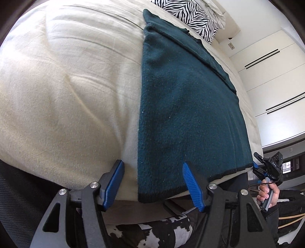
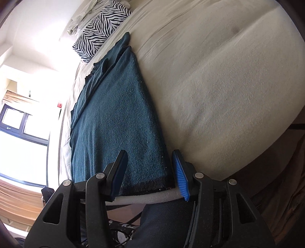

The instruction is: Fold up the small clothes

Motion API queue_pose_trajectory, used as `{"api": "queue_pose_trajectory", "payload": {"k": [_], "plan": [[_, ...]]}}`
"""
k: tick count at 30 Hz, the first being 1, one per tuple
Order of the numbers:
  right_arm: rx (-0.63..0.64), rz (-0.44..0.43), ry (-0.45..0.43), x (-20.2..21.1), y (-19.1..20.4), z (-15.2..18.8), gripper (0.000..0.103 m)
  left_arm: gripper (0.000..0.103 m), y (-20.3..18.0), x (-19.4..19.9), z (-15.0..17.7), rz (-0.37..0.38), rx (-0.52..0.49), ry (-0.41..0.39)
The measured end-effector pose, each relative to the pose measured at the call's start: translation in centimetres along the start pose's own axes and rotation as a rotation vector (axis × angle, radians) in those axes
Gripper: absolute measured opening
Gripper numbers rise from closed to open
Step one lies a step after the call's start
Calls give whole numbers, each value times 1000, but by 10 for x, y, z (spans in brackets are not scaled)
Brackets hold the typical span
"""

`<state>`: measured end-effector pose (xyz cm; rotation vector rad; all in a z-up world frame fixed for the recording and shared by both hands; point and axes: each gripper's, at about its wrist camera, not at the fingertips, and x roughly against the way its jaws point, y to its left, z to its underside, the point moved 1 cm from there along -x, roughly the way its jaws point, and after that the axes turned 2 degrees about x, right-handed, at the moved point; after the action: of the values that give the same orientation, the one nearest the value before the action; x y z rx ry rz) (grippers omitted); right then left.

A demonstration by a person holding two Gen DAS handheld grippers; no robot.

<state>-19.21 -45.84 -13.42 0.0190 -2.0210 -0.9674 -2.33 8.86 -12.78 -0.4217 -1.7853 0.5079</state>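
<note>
Lying flat on the bed (image 1: 66, 85), the teal garment (image 1: 186, 114) stretches away from both tongs, its near hem right at the mattress edge, so a person standing at the bedside can reach both near corners without leaning. It looks partly folded already: a narrower dark layer runs along its far side, away from the left tongs, and the far end tapers toward a zebra pillow (image 1: 188, 15) well beyond. The left tongs (image 1: 152, 183) hang spread wide with nothing between them, straddling the garment's near left corner; one blue pad sits over bare sheet just to the side, the other over the cloth. The right tongs (image 2: 150, 171) are likewise spread and empty, framing the hem's other corner just ahead, with one finger (image 2: 181, 177) over the sheet beyond the cloth's edge. From the left view the right tongs show off to the side at the hem's end, held in the right hand (image 1: 266, 194). That matched placement, one tool at each near corner, suggests readiness to pinch the hem at both ends and carry it toward the far end, halving the length. The knit seems thick and limp, so a shallow pinch may catch only the top layer.
</note>
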Motion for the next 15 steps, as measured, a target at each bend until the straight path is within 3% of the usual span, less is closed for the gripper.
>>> {"api": "queue_pose_trajectory", "payload": {"k": [4, 7, 12, 15], "plan": [[-6, -21, 5, 1, 0, 0, 46, 65, 2, -1, -1, 15, 18, 14], [-17, -35, 5, 2, -3, 1, 42, 57, 3, -3, 0, 7, 26, 32], [-24, -37, 9, 1, -7, 0, 34, 20, 15, -7, -1, 18, 85, 61], [-28, -44, 7, 0, -9, 1, 31, 10, 16, -10, 2, 31, 91, 80]]}}
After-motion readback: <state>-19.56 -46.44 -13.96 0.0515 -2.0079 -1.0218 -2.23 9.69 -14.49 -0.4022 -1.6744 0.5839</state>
